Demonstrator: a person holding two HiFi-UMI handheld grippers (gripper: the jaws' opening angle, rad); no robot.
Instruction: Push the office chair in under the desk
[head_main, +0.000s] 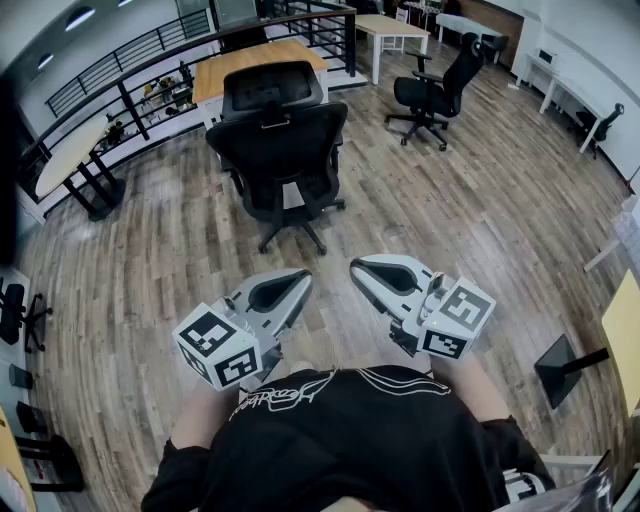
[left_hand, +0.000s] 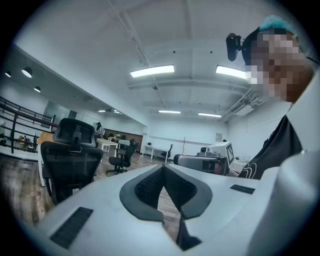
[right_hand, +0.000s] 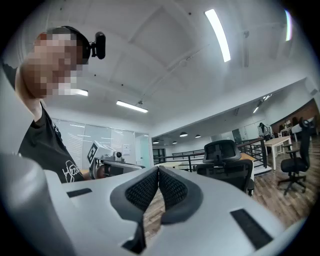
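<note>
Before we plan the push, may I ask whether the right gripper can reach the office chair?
Probably not yet: the right gripper sits by the person's torso, with floor between it and the office chair. Nothing blocks it.

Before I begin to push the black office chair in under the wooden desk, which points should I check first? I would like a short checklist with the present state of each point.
1. Left gripper empty, fingers together: ok.
2. Right gripper empty, fingers together: ok.
3. Black mesh office chair turns its backrest to the person, with the wooden-topped desk beyond it: ok.
4. Wooden plank floor between the grippers and the chair free of obstacles: ok.
5. Grippers touching the chair: not ok, both are near the person's body, apart from it.
6. Free room under the desk: cannot tell, the chair hides it.
</note>
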